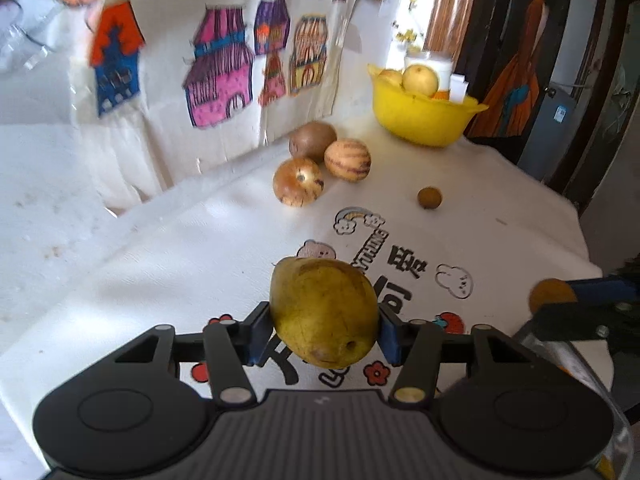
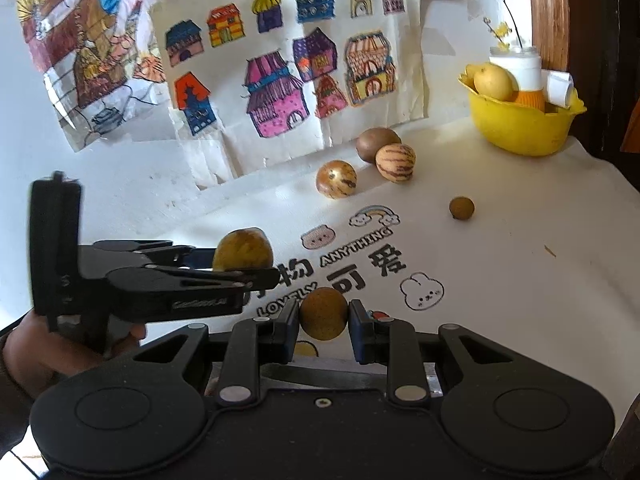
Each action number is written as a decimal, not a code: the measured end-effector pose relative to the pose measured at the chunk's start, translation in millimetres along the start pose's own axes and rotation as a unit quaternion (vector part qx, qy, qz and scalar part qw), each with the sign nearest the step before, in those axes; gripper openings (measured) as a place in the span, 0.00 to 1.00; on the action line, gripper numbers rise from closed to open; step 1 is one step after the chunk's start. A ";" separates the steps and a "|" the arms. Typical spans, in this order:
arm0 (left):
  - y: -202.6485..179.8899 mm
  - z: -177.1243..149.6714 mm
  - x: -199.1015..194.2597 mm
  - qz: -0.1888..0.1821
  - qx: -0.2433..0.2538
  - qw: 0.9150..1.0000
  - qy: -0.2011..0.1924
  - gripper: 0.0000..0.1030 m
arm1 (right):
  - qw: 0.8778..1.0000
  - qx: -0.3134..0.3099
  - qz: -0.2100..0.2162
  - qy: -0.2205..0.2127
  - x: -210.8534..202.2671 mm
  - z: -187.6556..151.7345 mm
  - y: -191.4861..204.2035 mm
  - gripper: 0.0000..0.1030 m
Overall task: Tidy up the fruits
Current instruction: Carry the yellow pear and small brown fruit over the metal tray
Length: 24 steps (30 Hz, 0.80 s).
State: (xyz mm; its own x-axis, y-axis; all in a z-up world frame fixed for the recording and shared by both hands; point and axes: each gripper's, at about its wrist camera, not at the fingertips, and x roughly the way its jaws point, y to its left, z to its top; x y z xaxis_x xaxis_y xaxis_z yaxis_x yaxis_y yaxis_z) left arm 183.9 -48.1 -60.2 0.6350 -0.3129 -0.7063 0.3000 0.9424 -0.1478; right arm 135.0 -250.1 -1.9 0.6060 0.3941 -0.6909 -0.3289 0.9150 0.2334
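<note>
Left tongs (image 1: 325, 326): you grip the pear (image 1: 324, 312), lifted for sorting.
Right tongs (image 2: 323, 320): you clench a small brown fruit (image 2: 323, 313).
Yellow bowl (image 1: 420, 120): at 1 o'clock, likely destination.

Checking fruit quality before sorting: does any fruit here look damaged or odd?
The yellow-green pear held in the left gripper shows brown bruised patches and a small dark hole near its lower end. The other fruits look sound.

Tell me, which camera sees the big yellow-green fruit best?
The left wrist view: the yellow-green fruit fills the middle, clamped between the left gripper pads, dark spots showing. The right wrist view shows only its top poking up behind that gripper, seen side-on.
</note>
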 end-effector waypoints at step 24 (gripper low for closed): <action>-54.8 -25.9 -132.5 -0.013 0.039 0.996 -0.077 0.57 | 0.996 -0.021 -0.020 -0.082 -106.6 -25.2 44.3 0.27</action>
State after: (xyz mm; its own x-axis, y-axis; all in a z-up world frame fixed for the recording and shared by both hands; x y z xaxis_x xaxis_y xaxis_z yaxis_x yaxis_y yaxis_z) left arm 64.9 -55.2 23.5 0.7263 -0.3580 -0.5868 0.3690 0.9233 -0.1065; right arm 37.6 -253.7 64.9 0.7285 0.3700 -0.5766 -0.3308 0.9270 0.1769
